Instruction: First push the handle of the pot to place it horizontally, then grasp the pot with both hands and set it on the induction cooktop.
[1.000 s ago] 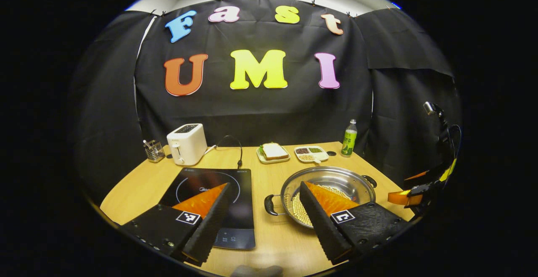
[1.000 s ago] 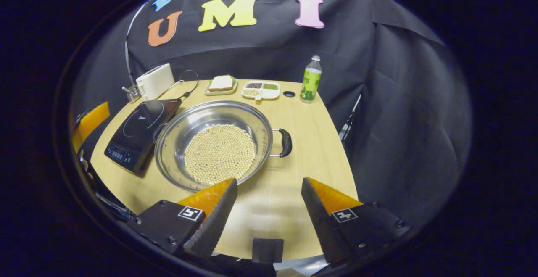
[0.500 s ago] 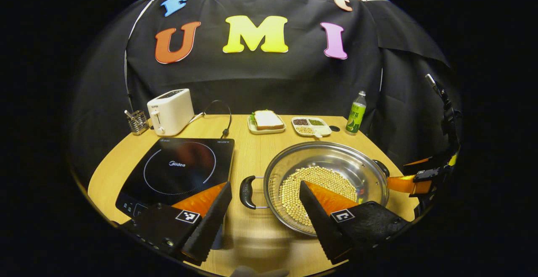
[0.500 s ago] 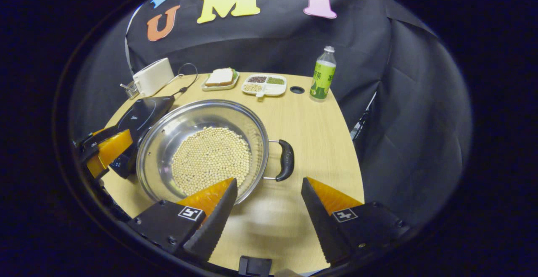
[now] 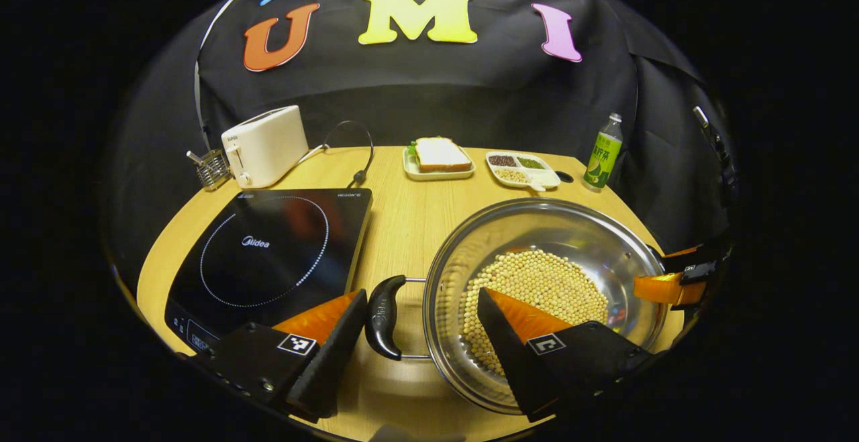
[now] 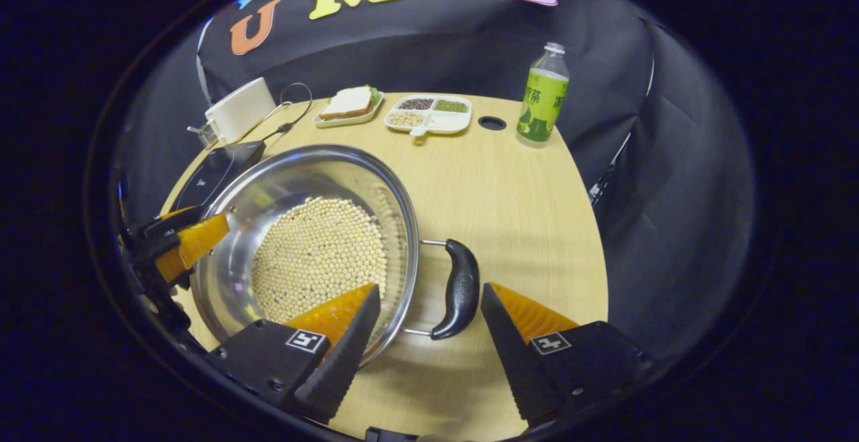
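Both tools, left (image 5: 423, 294) and right (image 6: 429, 291), have closed in on the pot's (image 6: 268, 180) 2 handles, fingers apart.

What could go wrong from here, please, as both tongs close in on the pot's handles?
1. The pot is wide, shallow and full of loose beans; an uneven lift could tip it and spill them.
2. The left tongs and right tongs stand open around the rounded black handles; an off-centre grip might slip.
3. The cooktop lies close beside the pot, so a low carry could knock its edge.
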### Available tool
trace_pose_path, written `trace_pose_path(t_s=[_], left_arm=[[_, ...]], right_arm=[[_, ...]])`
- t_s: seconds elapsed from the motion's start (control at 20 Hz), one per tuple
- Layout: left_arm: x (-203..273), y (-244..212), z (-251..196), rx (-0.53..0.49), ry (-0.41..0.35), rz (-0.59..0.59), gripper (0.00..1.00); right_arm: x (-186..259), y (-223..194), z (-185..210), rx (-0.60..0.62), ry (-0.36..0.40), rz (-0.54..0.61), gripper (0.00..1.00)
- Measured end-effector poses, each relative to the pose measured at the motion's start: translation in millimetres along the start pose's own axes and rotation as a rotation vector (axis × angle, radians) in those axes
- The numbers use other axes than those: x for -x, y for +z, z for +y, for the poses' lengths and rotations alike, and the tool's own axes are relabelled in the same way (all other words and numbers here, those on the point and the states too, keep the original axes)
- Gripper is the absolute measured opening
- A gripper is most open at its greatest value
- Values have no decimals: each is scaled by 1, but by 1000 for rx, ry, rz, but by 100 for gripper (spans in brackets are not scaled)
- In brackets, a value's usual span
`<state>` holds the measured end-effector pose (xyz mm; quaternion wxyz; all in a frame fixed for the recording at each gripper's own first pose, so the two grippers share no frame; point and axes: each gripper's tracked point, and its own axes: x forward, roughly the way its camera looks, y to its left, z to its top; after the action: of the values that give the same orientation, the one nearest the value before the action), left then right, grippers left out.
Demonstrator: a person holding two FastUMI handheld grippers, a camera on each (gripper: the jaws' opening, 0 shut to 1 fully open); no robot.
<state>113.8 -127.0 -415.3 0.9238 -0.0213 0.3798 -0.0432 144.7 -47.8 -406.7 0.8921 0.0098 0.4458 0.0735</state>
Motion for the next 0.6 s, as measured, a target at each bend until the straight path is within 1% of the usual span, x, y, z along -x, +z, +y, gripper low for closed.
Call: trace_pose_path(t_s=[0.15,0.25,0.3,0.35,0.4,0.45,0.55,0.6], left_arm=[[-9,0,1,6,10,18,98],[-13,-3,5,0,32,33,96],[-14,-5,8,-1,44,40,90],[-16,-5,12,-2,54,43,87],[-15,-7,11,0,49,50,76],[-16,-8,12,-3,43,59,71],[-15,-9,12,-21,41,67,69],[-15,-7,12,-27,40,67,77]], right_arm=[[-9,1,4,3,27,26,96],[-13,-1,3,-3,24,45,91],[-13,-3,1,-7,16,54,80],[-15,-3,2,-21,20,56,77],[-13,-4,1,-38,18,68,75],[-13,-5,1,-49,15,74,74],[-14,-5,1,-65,5,92,68],[-13,-5,1,-66,0,103,66]])
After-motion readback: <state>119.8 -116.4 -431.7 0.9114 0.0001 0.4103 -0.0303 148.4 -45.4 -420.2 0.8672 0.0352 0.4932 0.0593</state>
